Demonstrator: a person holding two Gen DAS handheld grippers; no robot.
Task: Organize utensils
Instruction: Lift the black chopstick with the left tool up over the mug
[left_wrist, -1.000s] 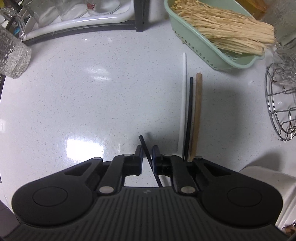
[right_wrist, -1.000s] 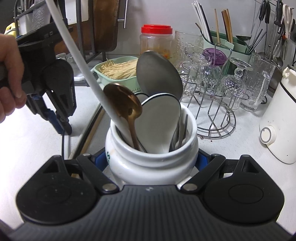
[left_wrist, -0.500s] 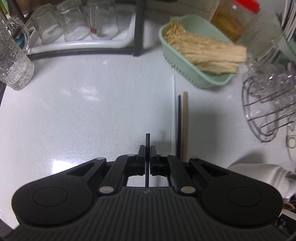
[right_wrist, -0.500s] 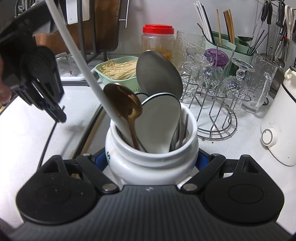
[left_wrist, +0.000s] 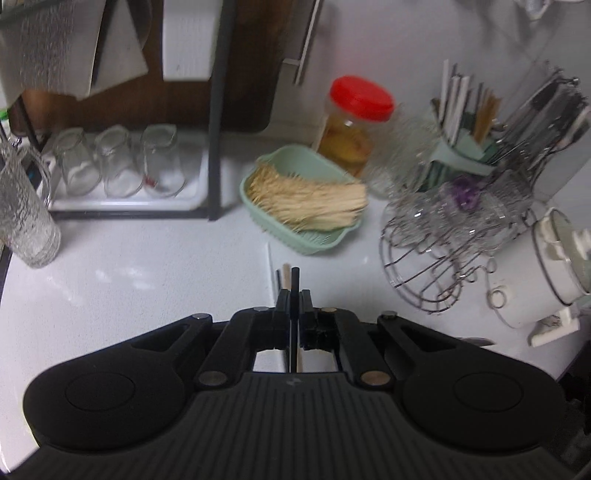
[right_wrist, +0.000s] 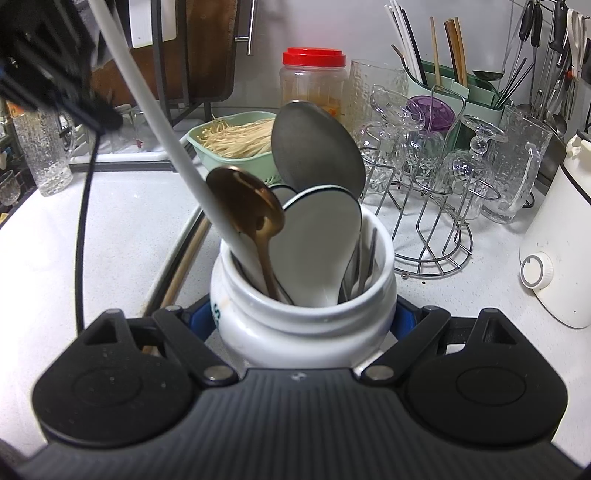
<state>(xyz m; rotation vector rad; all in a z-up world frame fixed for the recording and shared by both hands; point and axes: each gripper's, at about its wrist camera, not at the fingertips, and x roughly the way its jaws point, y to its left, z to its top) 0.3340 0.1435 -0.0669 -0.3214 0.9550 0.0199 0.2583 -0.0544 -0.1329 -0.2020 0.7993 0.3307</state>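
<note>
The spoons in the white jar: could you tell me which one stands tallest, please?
The grey metal spoon at the back; its bowl rises above the copper spoon and white spoon.

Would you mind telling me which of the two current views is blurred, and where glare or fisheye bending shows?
Left wrist view: motion-smeared, worst on the wire glass rack and red-lidded jar; soft ceiling glare on the counter. Right wrist view: sharp on the white utensil crock; only the left gripper smears; counter edges bow.

White speckled countertop (left_wrist: 140, 273) bears green basket (left_wrist: 314, 243), wire rack (left_wrist: 424, 280), chopsticks (right_wrist: 184, 254).
</note>
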